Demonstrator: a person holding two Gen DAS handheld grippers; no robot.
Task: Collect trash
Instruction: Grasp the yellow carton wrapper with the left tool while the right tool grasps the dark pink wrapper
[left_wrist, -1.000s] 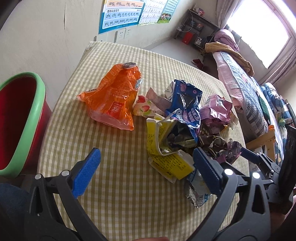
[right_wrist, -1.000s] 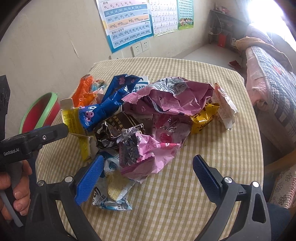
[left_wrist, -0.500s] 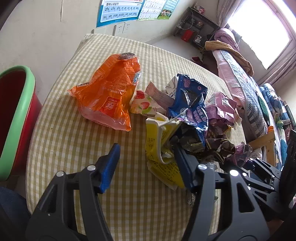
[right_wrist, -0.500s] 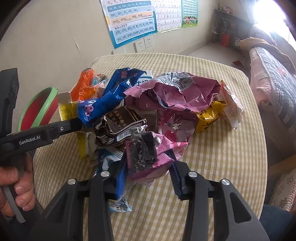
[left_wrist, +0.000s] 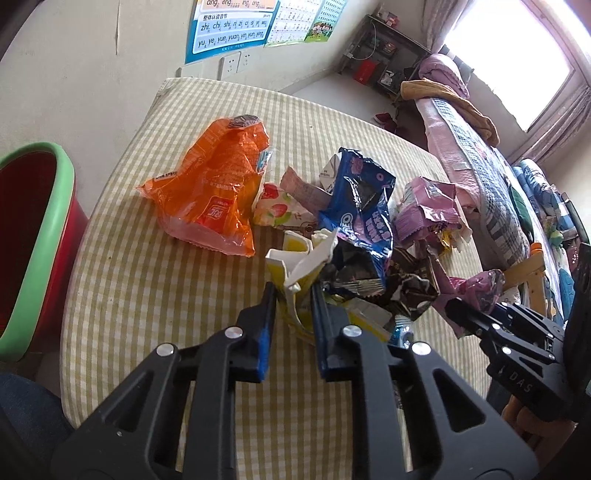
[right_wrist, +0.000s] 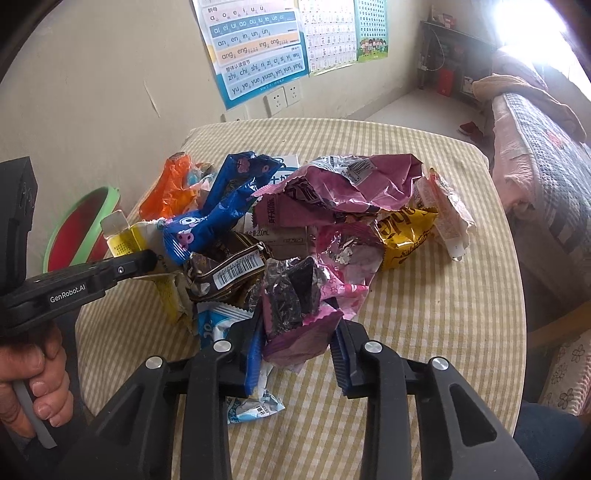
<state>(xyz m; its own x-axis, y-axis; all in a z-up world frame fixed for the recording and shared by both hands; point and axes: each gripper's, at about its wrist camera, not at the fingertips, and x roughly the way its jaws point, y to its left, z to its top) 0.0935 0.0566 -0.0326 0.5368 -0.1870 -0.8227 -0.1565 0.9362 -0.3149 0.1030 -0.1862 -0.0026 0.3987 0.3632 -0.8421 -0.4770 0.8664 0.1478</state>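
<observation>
Now yellow carton pinched between left jaws, pink wrapper between just-closed right jaws

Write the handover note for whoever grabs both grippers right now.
Left gripper: has just been closing, fingers now pinch the yellow carton.
Right gripper: has just been closing, clamped on the pink wrapper.
Red bin with green rim stands beside the table's left edge.
Done: both pieces gripped, neither binned yet.
Left: orange bag, blue cookie wrapper, big pink bag, yellow wrapper and the rest of the pile on the checked tablecloth.
</observation>
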